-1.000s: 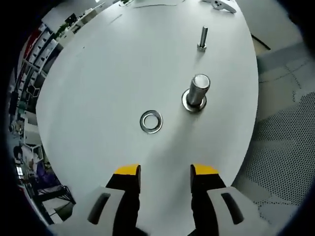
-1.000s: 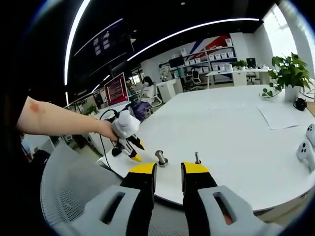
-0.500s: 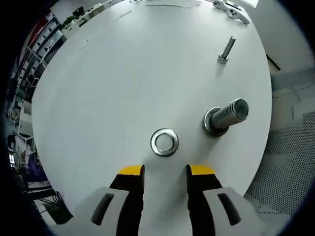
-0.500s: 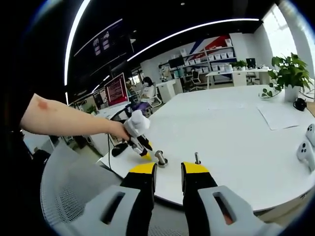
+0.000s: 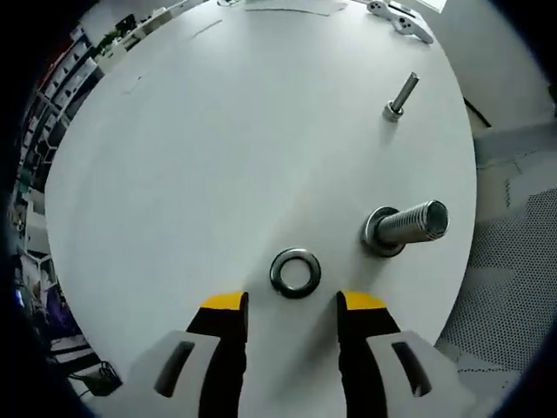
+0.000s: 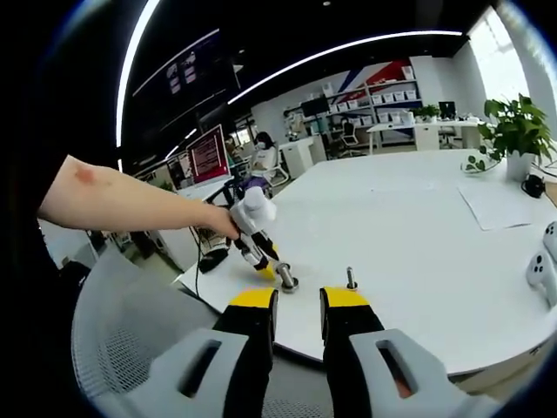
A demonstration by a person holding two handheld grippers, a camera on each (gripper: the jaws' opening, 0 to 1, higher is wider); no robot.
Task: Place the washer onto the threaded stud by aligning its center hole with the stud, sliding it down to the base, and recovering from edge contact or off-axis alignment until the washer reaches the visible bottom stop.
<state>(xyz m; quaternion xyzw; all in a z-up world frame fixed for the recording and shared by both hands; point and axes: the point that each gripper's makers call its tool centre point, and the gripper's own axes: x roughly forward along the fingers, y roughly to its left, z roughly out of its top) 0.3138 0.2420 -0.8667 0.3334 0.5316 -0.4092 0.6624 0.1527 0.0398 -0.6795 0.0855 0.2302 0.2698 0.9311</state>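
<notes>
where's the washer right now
In the left gripper view the washer lies flat on the white table, just ahead of the open left gripper, left of the threaded stud.

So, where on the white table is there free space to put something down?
The widest bare patch on the table lies beyond the washer and beside the small bolt. It is crowded at the near edge, where the washer, the threaded stud and the left gripper sit close together.
</notes>
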